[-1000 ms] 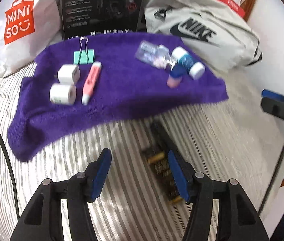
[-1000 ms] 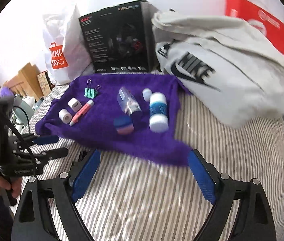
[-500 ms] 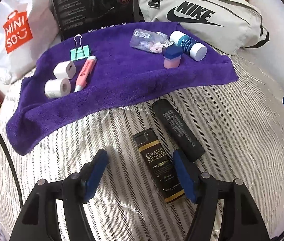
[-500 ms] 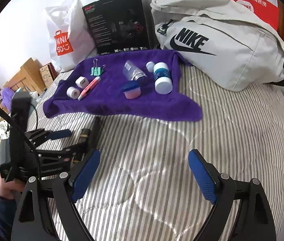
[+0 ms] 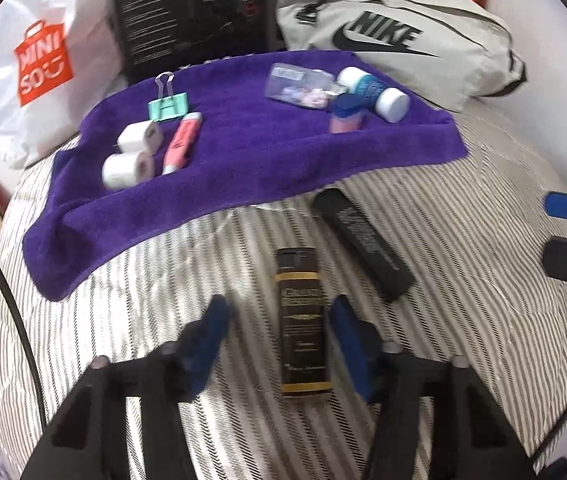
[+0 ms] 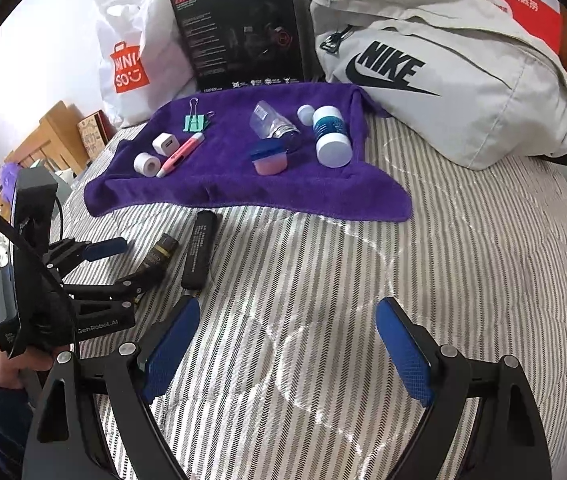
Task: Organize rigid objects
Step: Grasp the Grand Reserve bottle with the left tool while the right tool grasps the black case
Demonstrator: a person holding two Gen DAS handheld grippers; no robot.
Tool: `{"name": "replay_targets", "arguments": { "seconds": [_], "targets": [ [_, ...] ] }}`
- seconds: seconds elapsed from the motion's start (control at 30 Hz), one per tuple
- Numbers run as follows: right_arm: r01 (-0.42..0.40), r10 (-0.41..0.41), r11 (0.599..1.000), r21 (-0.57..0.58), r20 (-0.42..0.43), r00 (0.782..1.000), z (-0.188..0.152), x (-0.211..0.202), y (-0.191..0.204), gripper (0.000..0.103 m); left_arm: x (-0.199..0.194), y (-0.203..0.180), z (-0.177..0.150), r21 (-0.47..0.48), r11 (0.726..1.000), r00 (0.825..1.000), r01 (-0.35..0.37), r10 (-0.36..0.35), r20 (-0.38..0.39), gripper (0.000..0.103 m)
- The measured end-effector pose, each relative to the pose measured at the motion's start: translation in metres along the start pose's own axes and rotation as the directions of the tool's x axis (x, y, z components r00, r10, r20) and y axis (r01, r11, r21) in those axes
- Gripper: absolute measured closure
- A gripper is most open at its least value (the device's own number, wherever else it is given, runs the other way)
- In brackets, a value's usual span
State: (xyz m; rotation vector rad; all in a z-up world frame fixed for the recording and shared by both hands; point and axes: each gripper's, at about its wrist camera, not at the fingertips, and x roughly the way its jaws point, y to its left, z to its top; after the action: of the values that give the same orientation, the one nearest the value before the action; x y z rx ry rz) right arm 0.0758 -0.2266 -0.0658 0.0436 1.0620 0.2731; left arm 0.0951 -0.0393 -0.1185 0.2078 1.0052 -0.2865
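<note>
Left tongs (image 5: 279, 338) straddling a black-and-gold lighter (image 5: 302, 320) on the striped bed (image 5: 463, 280), jaws just closing, pads not yet pressing. Right tongs (image 6: 287, 344) wide, empty. Sorted items on purple towel (image 5: 243, 148) at 12 o'clock, likely destination.

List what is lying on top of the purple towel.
On the towel: clip, charger, tape roll, pink pen, clear bottle, blue-lidded cup, white bottle, small cap. Anything beneath stays hidden.
</note>
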Motion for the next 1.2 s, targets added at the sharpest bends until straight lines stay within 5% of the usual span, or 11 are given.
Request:
{"name": "replay_targets", "arguments": {
  "seconds": [0.07, 0.2, 0.6, 0.73, 0.93, 1.07, 1.2],
  "targets": [
    [-0.010, 0.010, 1.000, -0.001, -0.004, 1.000, 0.000, 0.003, 0.002, 0.014, -0.001, -0.005, 0.000, 0.023, 1.000, 1.000, 0.010, -0.010, 0.003, 0.081],
    [-0.024, 0.024, 1.000, 0.000, -0.014, 1.000, -0.001, 0.011, 0.004, 0.014, -0.004, 0.000, -0.002, 0.008, 0.999, 0.999, 0.032, -0.032, 0.008, 0.080],
    [-0.101, 0.100, 0.993, -0.052, -0.030, 0.995, 0.008, 0.039, 0.031, 0.014, -0.014, 0.071, -0.026, -0.100, 0.991, 0.996, -0.089, 0.086, -0.026, 0.080],
    [-0.110, 0.107, 0.990, -0.085, -0.039, 0.994, 0.020, 0.062, 0.052, 0.017, -0.016, 0.081, -0.031, -0.136, 0.988, 0.997, -0.077, 0.075, -0.021, 0.080],
    [-0.065, 0.059, 0.988, -0.142, -0.047, 0.997, 0.027, 0.091, 0.076, 0.046, -0.016, 0.082, -0.032, -0.153, 0.986, 0.998, -0.070, 0.069, -0.012, 0.080],
    [0.038, -0.038, 0.977, -0.211, 0.002, 0.999, 0.025, 0.097, 0.090, 0.054, -0.016, 0.084, -0.032, -0.164, 0.985, 0.998, -0.059, 0.059, -0.002, 0.079],
    [0.040, -0.038, 0.978, -0.204, 0.014, 0.999, 0.024, 0.095, 0.091, 0.066, -0.017, 0.084, -0.032, -0.161, 0.985, 0.998, -0.059, 0.060, 0.003, 0.079]
  ]
}}
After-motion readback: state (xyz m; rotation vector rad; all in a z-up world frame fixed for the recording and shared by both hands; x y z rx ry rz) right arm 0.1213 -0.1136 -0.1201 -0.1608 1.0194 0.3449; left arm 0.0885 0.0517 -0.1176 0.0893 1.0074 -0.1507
